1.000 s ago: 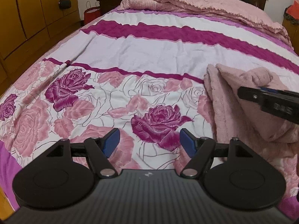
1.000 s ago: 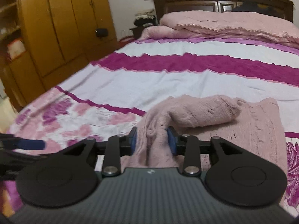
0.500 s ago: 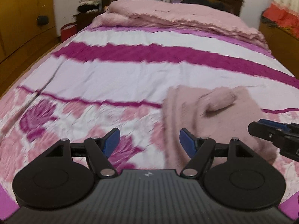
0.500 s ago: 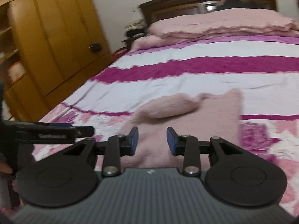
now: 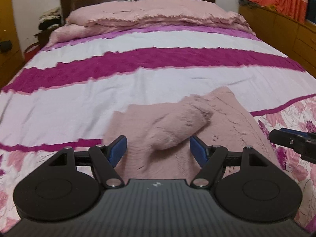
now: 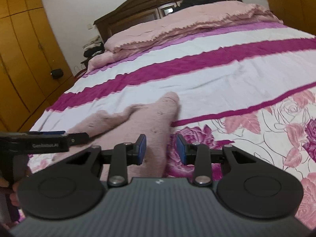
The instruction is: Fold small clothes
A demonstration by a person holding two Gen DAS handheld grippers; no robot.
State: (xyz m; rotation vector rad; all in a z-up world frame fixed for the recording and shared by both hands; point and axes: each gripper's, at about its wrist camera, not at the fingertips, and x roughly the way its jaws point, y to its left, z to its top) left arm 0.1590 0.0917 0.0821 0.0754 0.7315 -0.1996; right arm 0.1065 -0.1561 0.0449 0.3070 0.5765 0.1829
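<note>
Left gripper (image 5: pixel 158 148) angled down over pink garment (image 5: pixel 177 122) on bed (image 5: pixel 138 83), fingers released wide, right gripper (image 6: pixel 161 151) tilted beside it, fingers apart, grasping nothing.

**One blurred brand mark on a gripper**

The only lettering appears in the right wrist view, printed in pale characters along the black side of the left gripper (image 6: pixel 78 136), which reaches in from the left edge. It is soft with blur and seems to read "GenRobot.AI", though the exact letters cannot be confirmed. A small pale logo mark sits on each camera housing, too small to read. Nothing else carries text.
</note>
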